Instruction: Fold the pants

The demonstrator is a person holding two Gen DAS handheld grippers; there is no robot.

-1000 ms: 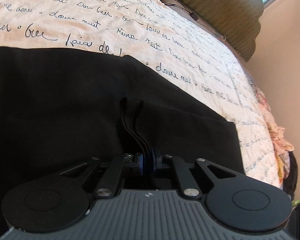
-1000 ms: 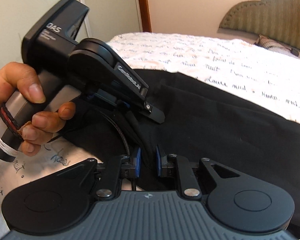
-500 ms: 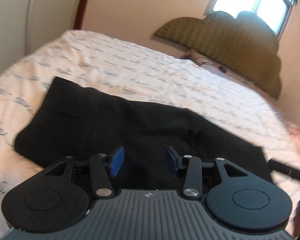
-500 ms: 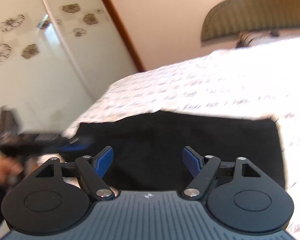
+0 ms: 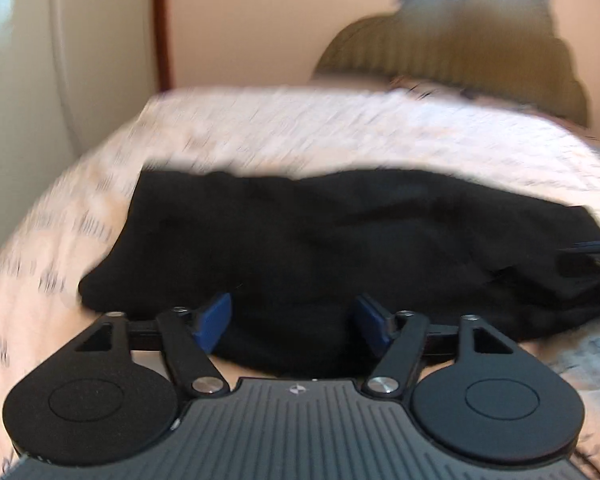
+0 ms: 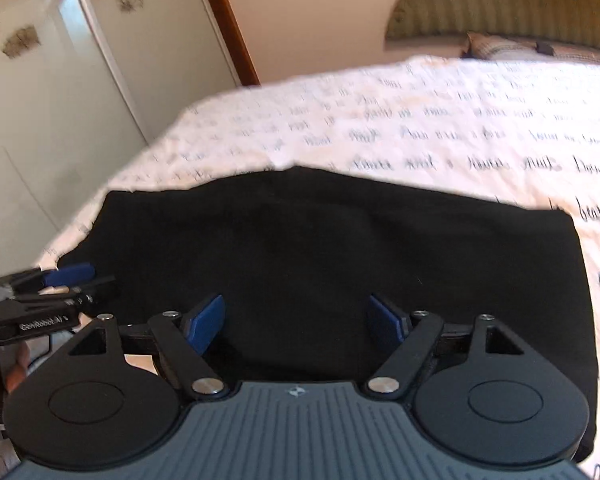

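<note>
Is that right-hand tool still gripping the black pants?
No. The right tool has its blue pads spread wide apart, and the black pants lie flat on the bedspread beyond them, unpinched.

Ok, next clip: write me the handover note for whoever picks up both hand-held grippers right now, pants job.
Left hand-held gripper: open, holding nothing; its jaws have just been opening.
Right hand-held gripper: open, holding nothing; its jaws have just been opening too.
Black pants: lying folded into a compact rectangle on the script-print bedspread, near its front edge, with both grippers over the near edge.
Done: the fold appears laid and released.
Left: check the edges line up; make another fold only if a smaller bundle is wanted.
</note>
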